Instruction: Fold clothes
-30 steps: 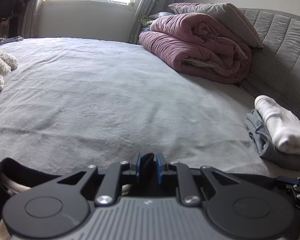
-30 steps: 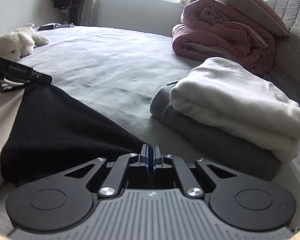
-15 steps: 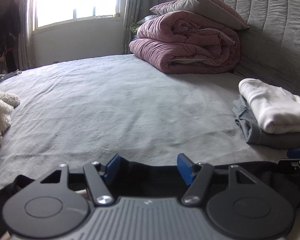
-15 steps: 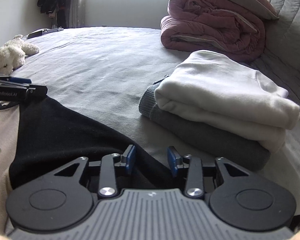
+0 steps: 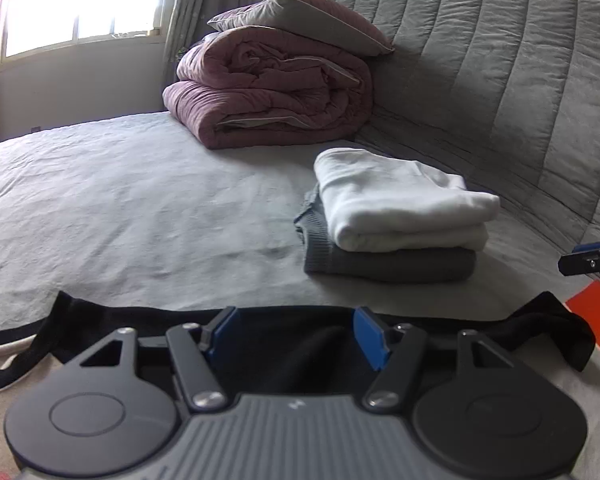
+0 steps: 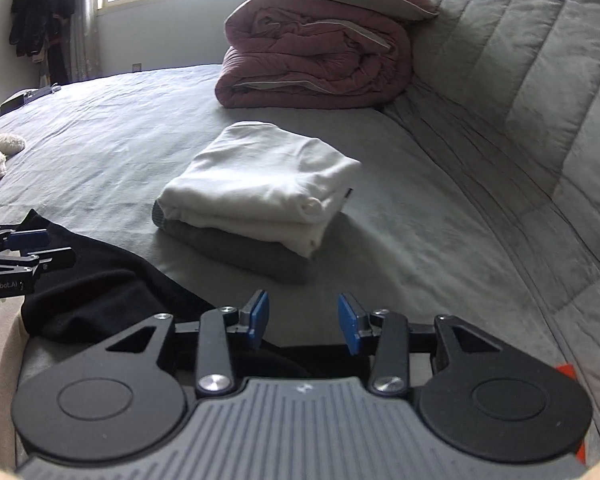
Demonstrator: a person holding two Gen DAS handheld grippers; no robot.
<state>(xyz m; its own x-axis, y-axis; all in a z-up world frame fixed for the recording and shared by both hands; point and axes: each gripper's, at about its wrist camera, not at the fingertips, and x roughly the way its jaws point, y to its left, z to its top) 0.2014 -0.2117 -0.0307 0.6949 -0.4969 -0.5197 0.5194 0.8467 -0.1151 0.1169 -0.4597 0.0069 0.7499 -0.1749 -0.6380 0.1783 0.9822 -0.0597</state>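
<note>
Our left gripper (image 5: 296, 334) has its blue-padded jaws spread wide over the black fabric garment (image 5: 284, 344) lying flat on the grey bedsheet (image 5: 140, 200), gripping nothing. Our right gripper (image 6: 303, 318) is spread too, just past the garment's edge. Beyond sits a folded white top (image 6: 260, 184) stacked on a folded grey knit (image 6: 240, 252), then the rolled pink quilt (image 5: 272, 96) by the quilted headboard (image 5: 500, 80).

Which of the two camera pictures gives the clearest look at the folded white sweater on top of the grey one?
The right wrist view: it looks down on the folded white sweater, showing its top and folded edges. The left wrist view sees the same sweater lower, from the side, mostly its stacked layers on the folded grey garment.
</note>
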